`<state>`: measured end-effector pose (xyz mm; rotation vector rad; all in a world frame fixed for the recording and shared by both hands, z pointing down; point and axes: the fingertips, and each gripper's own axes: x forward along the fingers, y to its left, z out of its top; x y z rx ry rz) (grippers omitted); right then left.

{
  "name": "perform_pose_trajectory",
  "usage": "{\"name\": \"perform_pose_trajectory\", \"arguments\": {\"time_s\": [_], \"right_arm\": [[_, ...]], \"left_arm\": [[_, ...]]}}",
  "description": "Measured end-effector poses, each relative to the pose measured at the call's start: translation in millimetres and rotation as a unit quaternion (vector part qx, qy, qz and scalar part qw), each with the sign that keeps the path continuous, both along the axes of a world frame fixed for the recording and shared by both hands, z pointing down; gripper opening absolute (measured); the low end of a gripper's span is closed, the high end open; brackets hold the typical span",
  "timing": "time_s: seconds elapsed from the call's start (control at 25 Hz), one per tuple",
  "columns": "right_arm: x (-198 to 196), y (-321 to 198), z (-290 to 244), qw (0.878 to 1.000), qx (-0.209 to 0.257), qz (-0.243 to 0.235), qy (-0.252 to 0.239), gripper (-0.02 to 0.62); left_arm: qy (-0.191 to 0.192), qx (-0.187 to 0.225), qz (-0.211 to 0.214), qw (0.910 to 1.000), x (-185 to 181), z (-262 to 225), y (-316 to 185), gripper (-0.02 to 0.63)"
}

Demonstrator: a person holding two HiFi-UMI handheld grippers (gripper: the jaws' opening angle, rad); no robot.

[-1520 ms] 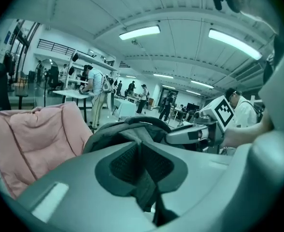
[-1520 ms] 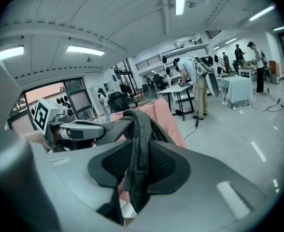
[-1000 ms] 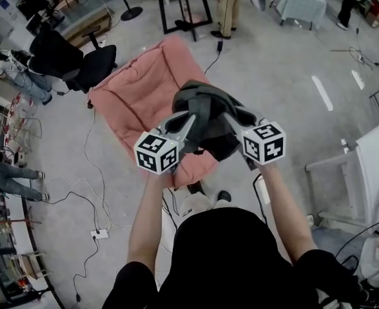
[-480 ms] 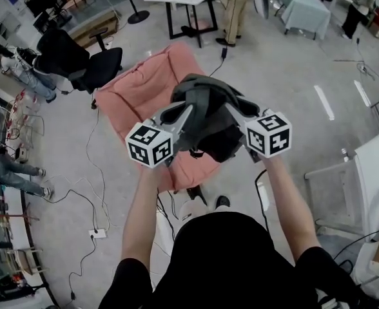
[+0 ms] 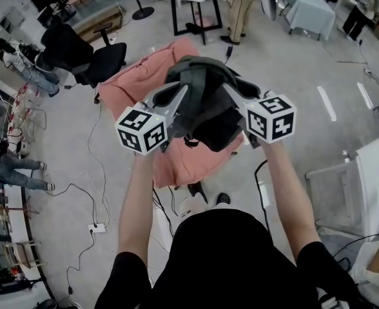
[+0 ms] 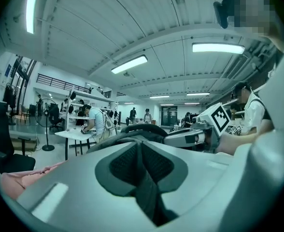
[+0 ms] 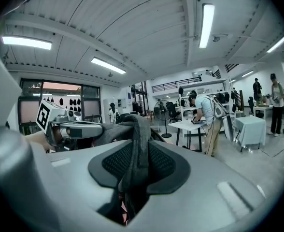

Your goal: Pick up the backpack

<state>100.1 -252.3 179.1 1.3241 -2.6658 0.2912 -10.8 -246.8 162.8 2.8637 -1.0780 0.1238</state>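
The backpack (image 5: 205, 111) hangs at frame centre over the pink cushion (image 5: 176, 163). My left gripper (image 5: 180, 95) and right gripper (image 5: 231, 96) are each clamped on one of its straps. Bare floor (image 5: 292, 63) lies open to the right, and a black chair (image 5: 80, 50) crowds the upper left. My arms hide the cushion's near edge.

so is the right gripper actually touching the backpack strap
Touching. The right gripper is closed on the grey strap of the backpack; the right gripper view shows the fabric pinched between both pads.
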Motion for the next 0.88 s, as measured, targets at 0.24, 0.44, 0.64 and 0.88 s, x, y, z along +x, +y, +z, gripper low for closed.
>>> {"name": "perform_pose_trajectory", "arguments": {"time_s": [0.24, 0.44, 0.64, 0.88], "right_arm": [[-2.7, -7.8, -27.1, 1.000, 0.022, -0.002, 0.000, 0.106], [-1.9, -8.1, -35.7, 0.999, 0.033, -0.003, -0.003, 0.106], [-1.6, -5.7, -42.9, 0.999, 0.042, -0.006, 0.001, 0.106], [-2.1, -5.8, -46.4, 0.999, 0.047, -0.008, 0.000, 0.104]], "left_arm": [[0.001, 0.023, -0.003, 0.9997, -2.1, -28.6, -5.0, 0.034], [0.002, 0.038, -0.003, 0.9993, -1.3, -38.5, -4.5, 0.034], [0.007, 0.047, -0.008, 0.9989, -1.1, -44.0, -1.0, 0.034], [0.010, 0.050, -0.009, 0.9987, -1.6, -48.1, 0.2, 0.034]]}}
